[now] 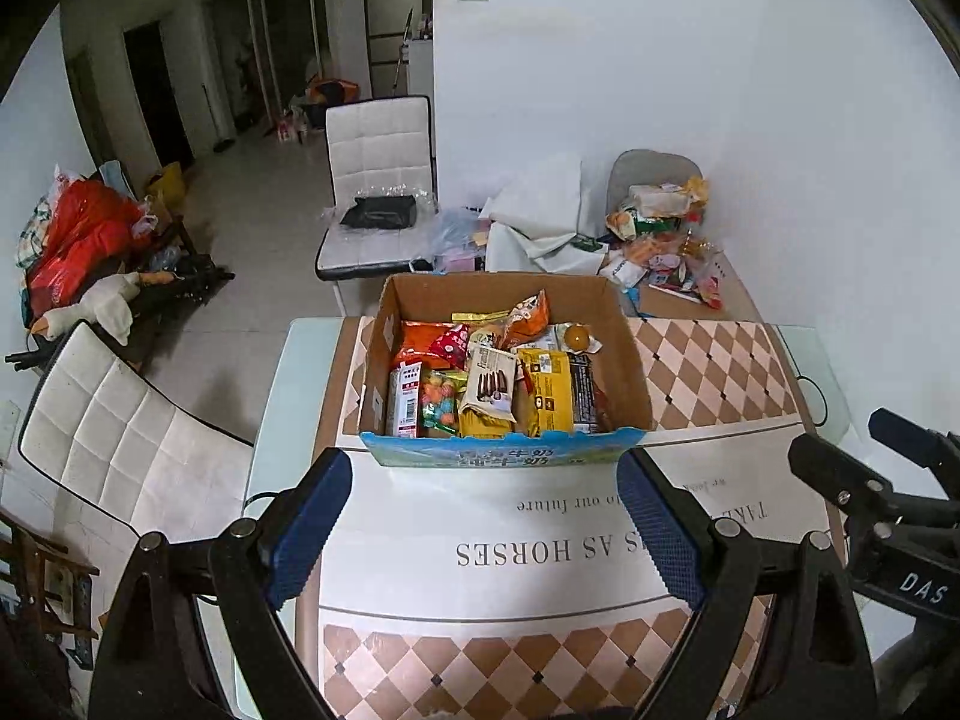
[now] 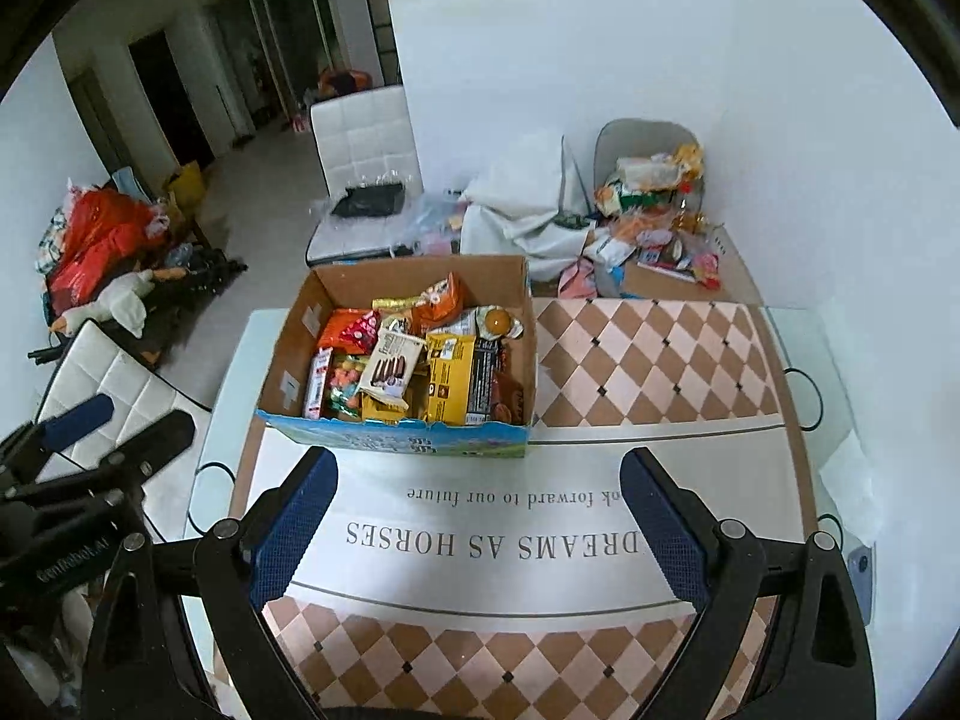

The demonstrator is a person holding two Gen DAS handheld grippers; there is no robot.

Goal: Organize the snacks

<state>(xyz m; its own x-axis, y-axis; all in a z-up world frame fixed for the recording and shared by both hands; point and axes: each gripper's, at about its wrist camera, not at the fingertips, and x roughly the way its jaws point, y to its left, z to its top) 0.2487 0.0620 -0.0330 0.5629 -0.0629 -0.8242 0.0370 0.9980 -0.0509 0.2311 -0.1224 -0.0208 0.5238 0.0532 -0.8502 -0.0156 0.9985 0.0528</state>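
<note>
Cardboard box (image 1: 507, 360) with blue printed front, open top, crammed with mixed snack packs (image 1: 487, 387), most standing on edge. On table (image 1: 708, 360), long axis left-right, just ahead of both tools. Left tool (image 1: 483, 516) wide, empty; right tool (image 2: 477, 519) wide, empty.

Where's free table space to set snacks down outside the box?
Bare: the checkered runner right of the cardboard box, and the white lettered band between box and grippers. Crowded: the box itself, full of packets, and the far right corner behind it, where the loose snack pile sits.
</note>
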